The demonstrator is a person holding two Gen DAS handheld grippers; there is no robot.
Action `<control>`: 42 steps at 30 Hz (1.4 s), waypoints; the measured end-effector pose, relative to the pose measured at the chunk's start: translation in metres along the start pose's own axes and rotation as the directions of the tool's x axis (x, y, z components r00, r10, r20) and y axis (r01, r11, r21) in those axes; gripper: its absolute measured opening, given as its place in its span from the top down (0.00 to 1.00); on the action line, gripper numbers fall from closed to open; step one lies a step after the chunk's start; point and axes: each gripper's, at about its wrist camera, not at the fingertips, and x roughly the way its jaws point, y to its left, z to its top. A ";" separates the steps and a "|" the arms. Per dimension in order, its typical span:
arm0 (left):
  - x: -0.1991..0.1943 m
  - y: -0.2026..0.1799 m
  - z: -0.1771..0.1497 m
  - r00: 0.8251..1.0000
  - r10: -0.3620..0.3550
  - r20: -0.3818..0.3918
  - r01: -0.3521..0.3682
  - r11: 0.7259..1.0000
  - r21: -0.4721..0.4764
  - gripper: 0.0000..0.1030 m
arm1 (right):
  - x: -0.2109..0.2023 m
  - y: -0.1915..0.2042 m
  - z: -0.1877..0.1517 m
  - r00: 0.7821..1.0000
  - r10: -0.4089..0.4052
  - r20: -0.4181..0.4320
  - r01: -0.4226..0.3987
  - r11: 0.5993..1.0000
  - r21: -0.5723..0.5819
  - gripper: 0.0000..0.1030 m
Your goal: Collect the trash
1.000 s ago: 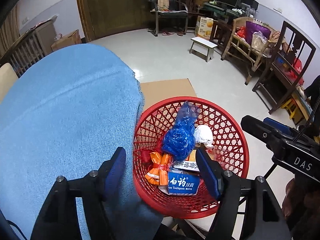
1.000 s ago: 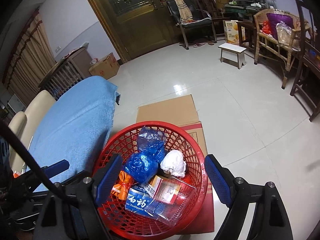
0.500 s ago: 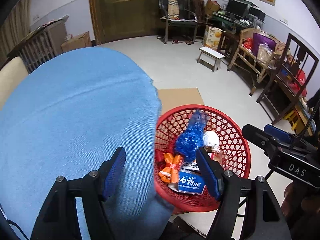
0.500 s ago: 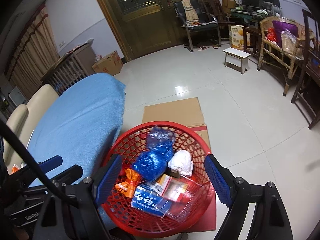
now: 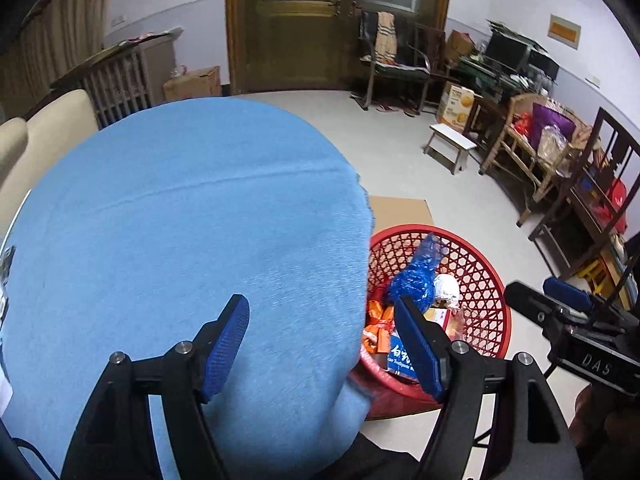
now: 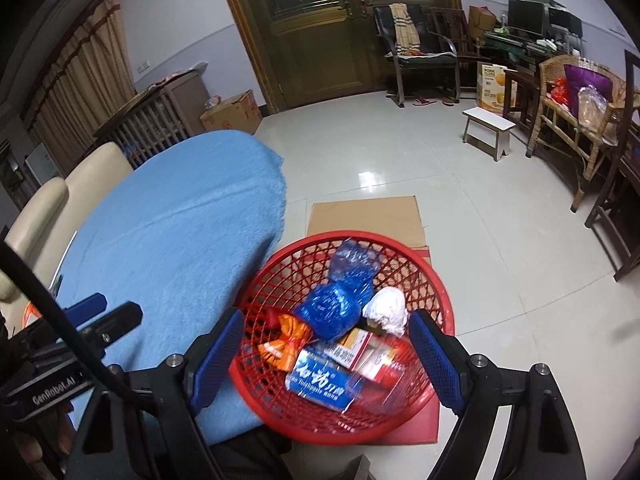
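Red plastic lattice basket (image 6: 424, 276) on flattened cardboard (image 6: 366, 214) on pale floor tiles, just beside the right edge of a table draped in a blue cloth (image 5: 180, 220). Heaped inside: knotted blue plastic bag (image 6: 330, 314), crumpled white tissue (image 6: 386, 308), orange wrapper (image 6: 286, 340), blue toothpaste box (image 6: 320, 384), red and white carton (image 6: 356, 350). Left gripper (image 5: 324, 344) over the cloth near its right edge, jaws empty and opening. Right gripper (image 6: 326, 356) above the basket, jaws spread wide, nothing between them. Compared with a second ago: left view shifted sideways, now mostly blue cloth, basket pushed to the right and half hidden behind the cloth edge; basket smaller and lower in the right view; trash unchanged.
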 end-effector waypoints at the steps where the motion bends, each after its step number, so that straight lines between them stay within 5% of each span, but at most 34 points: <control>1: -0.004 0.002 -0.002 1.000 0.008 0.007 -0.008 1.000 -0.006 0.27 | -0.001 0.003 -0.003 1.000 0.003 -0.006 -0.003 1.000 -0.005 0.16; 16: -0.036 0.026 -0.030 0.997 0.066 0.045 -0.061 0.993 -0.101 0.26 | -0.021 0.025 -0.049 0.999 0.031 -0.026 -0.033 0.997 -0.065 0.12; 42: -0.021 0.033 -0.036 0.999 0.043 0.023 -0.040 0.991 -0.125 0.26 | -0.007 0.041 -0.051 0.999 -0.001 -0.050 -0.004 0.995 -0.101 0.09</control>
